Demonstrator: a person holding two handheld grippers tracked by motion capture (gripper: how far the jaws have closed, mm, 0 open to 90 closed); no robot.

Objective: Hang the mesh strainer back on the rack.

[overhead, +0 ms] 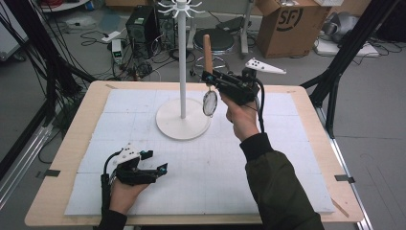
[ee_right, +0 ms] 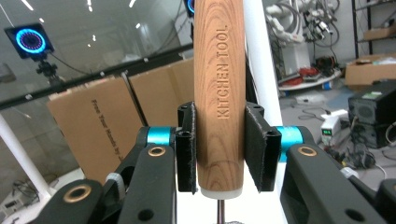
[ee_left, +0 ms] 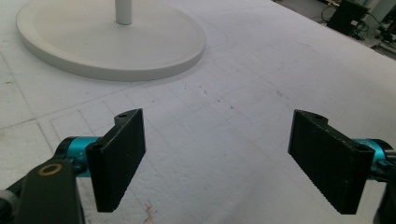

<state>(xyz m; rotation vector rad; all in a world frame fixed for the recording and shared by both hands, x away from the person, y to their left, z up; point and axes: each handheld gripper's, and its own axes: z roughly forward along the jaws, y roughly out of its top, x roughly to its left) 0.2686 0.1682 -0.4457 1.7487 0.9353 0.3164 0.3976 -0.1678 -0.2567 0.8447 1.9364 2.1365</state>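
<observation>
Holding the wooden-handled strainer (overhead: 208,79) upright, the right gripper (overhead: 208,76) clamps its handle, ready for the rack (overhead: 182,62). The left gripper (overhead: 155,162) rests wide open nearby.

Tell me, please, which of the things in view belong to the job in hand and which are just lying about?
Part of the job:
- kitchen tool with wooden handle, clamped in the right gripper
- white hook stand, beside the tool

Lying about:
- left gripper, open and idle over the white mat
- cardboard box and black computer case on the floor behind the table
</observation>
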